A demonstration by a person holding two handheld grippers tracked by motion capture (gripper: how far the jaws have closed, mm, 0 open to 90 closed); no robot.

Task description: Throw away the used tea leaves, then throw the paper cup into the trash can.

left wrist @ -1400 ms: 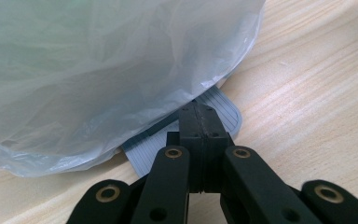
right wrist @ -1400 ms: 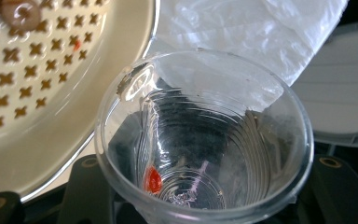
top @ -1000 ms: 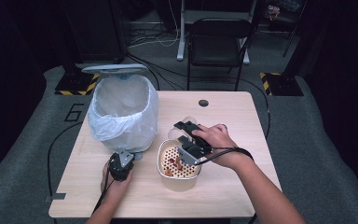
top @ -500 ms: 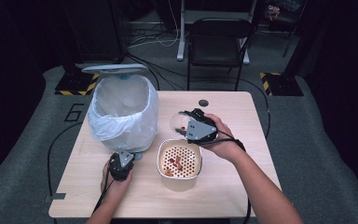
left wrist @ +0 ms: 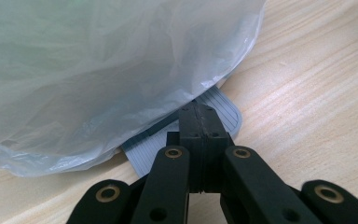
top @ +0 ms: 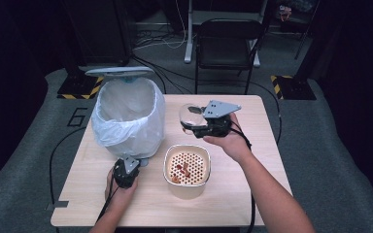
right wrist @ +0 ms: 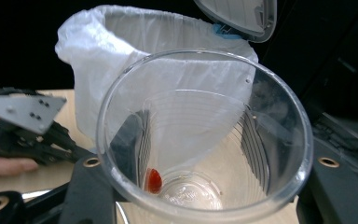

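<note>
A dark room surrounds the light wooden table [top: 252,160], with a folding chair [top: 228,46] beyond its far edge and cables on the grey floor. On the left part of the table stands the pedal bin [top: 128,116], lined with a white bag, its lid [top: 119,72] tipped up at the far side. My left gripper [top: 125,171] sits at the bin's near foot, jaws clenched together and pressing down on the ribbed grey pedal [left wrist: 223,112]; I judge this is what holds the lid open.

My right gripper [top: 194,121] grasps a clear plastic cup [right wrist: 200,135] across its wall, the jaws showing through both sides of it. The cup hangs above the table between the bin and the white strainer bowl [top: 187,167], which sits near the middle of the table with a few red scraps on its perforated insert. The cup lies nearly on its side, mouth facing the bin, and one small red piece [right wrist: 154,179] clings near its bottom.

The step, as I read it, is to carry the cup over the bin's mouth. To do it well I keep firm weight on the pedal so the lid cannot drop, bring the cup's rim past the bag's edge before tilting further, and grip gently enough that the thin wall doesn't buckle. If the red piece sticks, a small shake over the bag should free it.
</note>
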